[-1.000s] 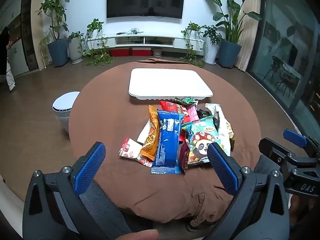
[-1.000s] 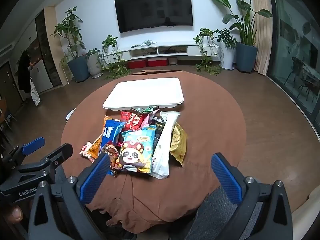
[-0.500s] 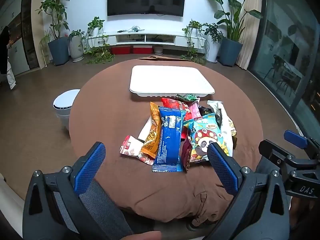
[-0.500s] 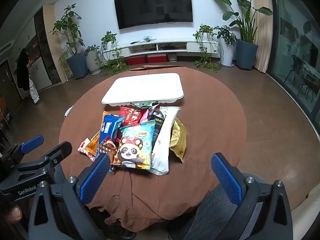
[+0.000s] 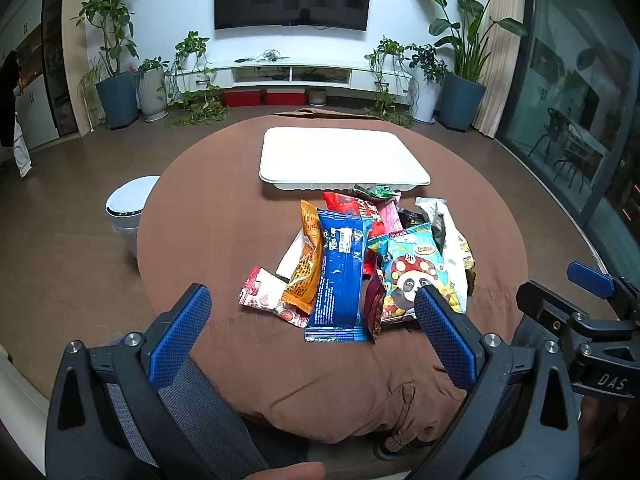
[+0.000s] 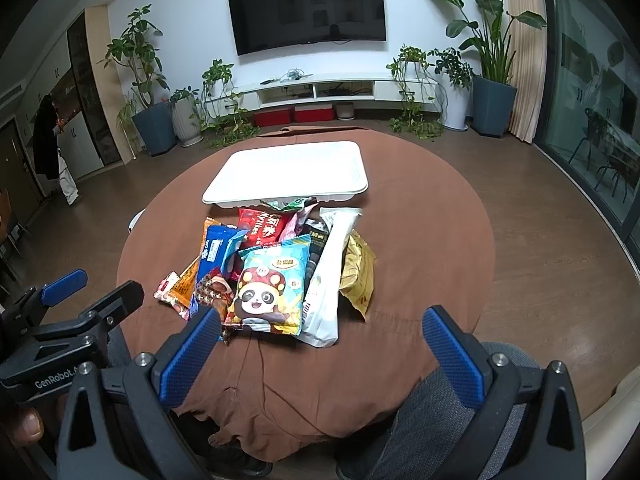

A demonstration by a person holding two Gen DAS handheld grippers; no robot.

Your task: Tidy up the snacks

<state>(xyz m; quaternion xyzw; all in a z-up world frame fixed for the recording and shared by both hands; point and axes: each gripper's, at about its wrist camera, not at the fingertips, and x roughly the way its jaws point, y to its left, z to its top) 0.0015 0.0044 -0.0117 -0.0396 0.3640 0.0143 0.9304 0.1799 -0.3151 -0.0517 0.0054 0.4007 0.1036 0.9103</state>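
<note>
Left wrist view: left gripper (image 5: 314, 328) spread wide, empty, above near edge of snack pile (image 5: 360, 264) on brown round table (image 5: 200, 220). Right gripper (image 6: 320, 350) likewise spread, empty. White tray (image 5: 344, 158) just behind pile.

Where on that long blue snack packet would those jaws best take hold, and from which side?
Probably the crimped near end of the blue packet. It lies flat and lengthwise on top of the pile, that end jutting toward the open left gripper onto bare tablecloth. Coming in low from the near side, the jaws could likely pinch that thin seal without disturbing the orange packet beside it.
</note>
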